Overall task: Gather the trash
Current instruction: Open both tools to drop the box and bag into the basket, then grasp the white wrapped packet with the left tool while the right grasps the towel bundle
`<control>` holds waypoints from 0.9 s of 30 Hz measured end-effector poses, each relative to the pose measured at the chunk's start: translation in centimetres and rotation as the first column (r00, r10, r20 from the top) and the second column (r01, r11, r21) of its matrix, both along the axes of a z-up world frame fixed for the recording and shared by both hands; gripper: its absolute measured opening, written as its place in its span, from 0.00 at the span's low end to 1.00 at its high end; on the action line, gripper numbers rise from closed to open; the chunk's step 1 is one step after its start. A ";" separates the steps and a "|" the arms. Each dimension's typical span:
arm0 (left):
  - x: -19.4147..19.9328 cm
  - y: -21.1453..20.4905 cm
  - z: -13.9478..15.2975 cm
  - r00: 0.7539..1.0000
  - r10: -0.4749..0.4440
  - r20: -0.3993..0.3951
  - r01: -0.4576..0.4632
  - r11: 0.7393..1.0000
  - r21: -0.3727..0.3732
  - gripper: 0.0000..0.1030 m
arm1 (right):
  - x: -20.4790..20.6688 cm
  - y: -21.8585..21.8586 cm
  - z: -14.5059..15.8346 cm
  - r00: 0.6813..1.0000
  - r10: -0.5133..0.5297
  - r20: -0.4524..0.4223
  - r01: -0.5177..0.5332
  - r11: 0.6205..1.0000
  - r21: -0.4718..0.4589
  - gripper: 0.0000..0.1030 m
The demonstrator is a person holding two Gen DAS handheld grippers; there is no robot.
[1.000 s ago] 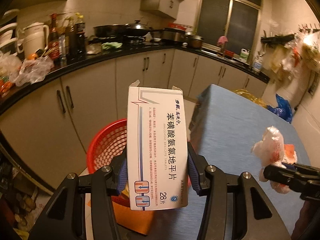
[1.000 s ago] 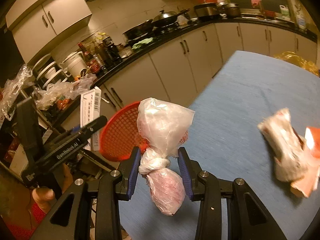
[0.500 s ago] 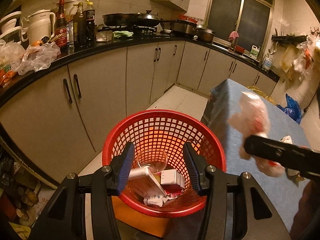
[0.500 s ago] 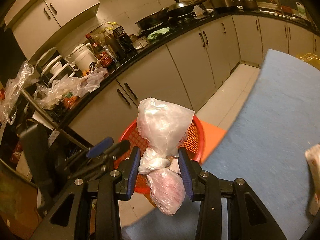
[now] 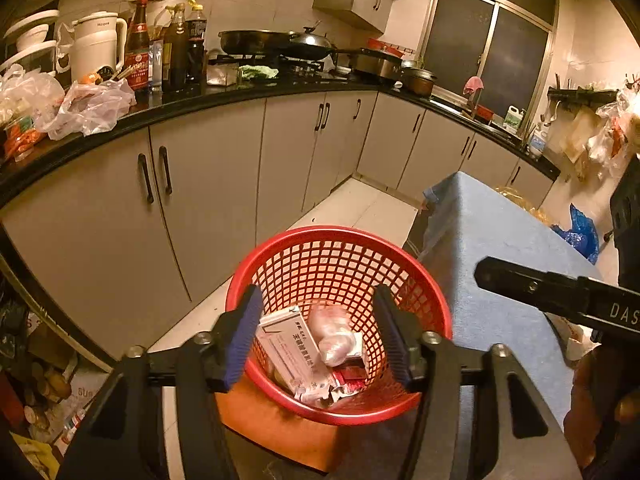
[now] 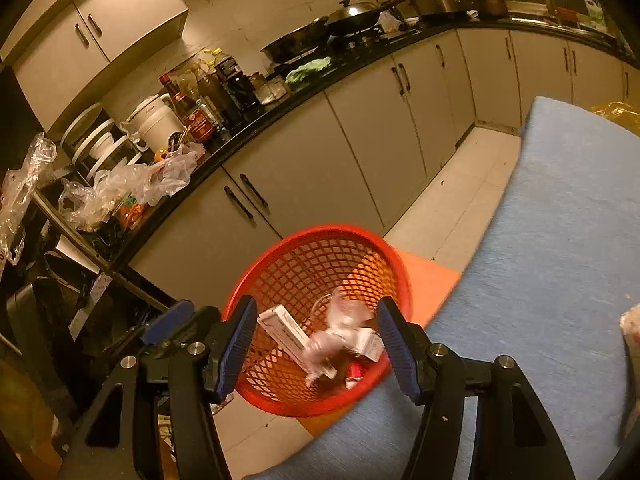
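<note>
Home kitchen, stove w/ wok (image 5: pixel 308 42), sauce bottles (image 5: pixel 174 50), grey cabinets (image 5: pixel 208 184), kettle (image 5: pixel 96 46)

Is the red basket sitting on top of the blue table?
No. The basket stands lower, on an orange block on the floor beside the table.

The right gripper (image 6: pixel 316 344), its fingers (image 6: pixel 236 340) opening and empty, hangs over the red basket (image 6: pixel 280 264) holding the knotted bag (image 6: pixel 332 340).

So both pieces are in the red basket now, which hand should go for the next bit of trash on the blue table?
Probably the right. The right gripper, jaws opening with nothing between them, is beside the blue table, where a wrapper shows at its view's right edge. The left gripper faces only the red basket.
</note>
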State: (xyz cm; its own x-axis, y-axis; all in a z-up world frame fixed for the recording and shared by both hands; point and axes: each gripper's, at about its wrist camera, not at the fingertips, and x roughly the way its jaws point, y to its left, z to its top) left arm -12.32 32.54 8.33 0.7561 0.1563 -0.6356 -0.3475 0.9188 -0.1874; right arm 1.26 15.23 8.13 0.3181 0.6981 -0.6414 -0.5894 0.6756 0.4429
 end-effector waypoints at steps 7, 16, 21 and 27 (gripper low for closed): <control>-0.3 -3.0 1.5 0.999 -0.048 0.017 0.048 0.998 0.047 0.71 | -1.3 -3.6 0.5 1.000 -0.027 0.016 0.027 1.000 0.002 0.66; 0.5 -8.1 3.0 0.991 -0.129 0.014 0.128 0.988 0.089 0.73 | -2.6 -10.8 1.4 0.993 -0.113 0.037 0.112 0.993 0.040 0.67; 1.5 -11.8 3.3 0.981 -0.192 -0.002 0.191 0.975 0.116 0.73 | -2.5 -15.9 1.8 0.981 -0.192 0.032 0.190 0.980 0.057 0.67; 2.4 -16.5 3.2 0.962 -0.272 -0.030 0.273 0.952 0.140 0.73 | -2.2 -22.9 1.9 0.951 -0.309 0.016 0.306 0.948 0.090 0.67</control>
